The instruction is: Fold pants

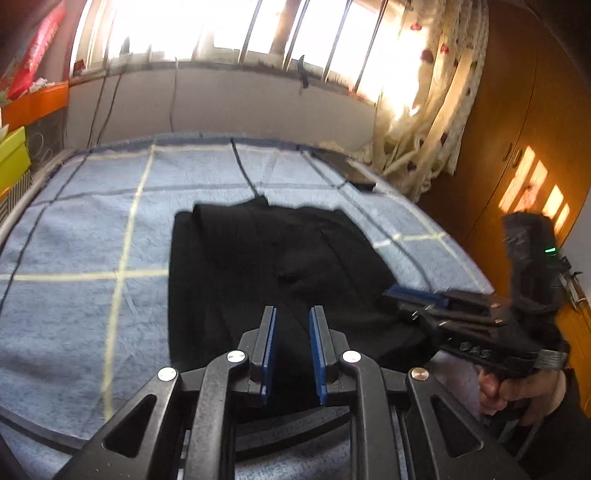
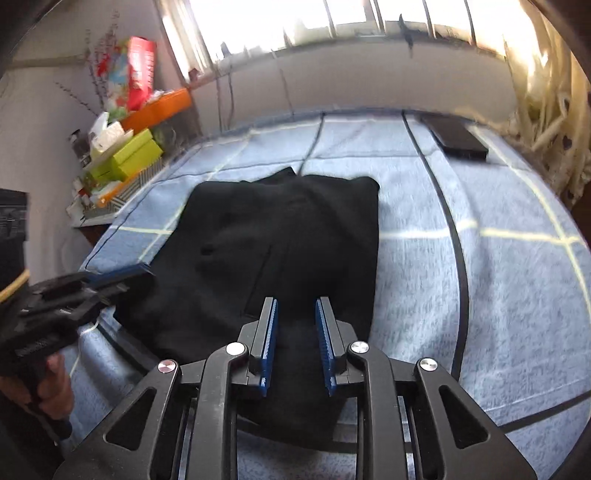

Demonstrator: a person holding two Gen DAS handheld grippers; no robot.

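Far left, beside bed: shelf clutter, green boxes (image 2: pixel 127 157), orange box (image 2: pixel 162 109), red bag (image 2: pixel 140 72).

Blue blanket (image 1: pixel 85 229) with yellow and dark grid lines, spread over bed.

Pants (image 1: pixel 266 266), black, folded into a rough rectangle, flat on blanket near its middle. Far edge lumpy, a bit of cloth poking out past it. Near edge running under both grippers in their own views.

Left gripper (image 1: pixel 292 314), fingers apart, blue pads facing, nothing between them. Hovering over near end of pants; contact with cloth not clear. In right wrist view, left gripper at left edge of pants, seen side-on, tips at or just over cloth edge.

Right gripper (image 2: pixel 294 306), fingers apart, nothing clamped, above near end of pants. In left wrist view, entering from right, tips over right edge of pants, side-on and blurred. Hand (image 1: pixel 517 387) wrapped round its grip.

Back right on blanket: flat black slab (image 2: pixel 460 138), well apart from pants.

Far right: patterned curtain (image 1: pixel 432 110), wooden wardrobe (image 1: pixel 517 129) with sun patches. Window (image 1: pixel 229 26) along far wall, glare strong.
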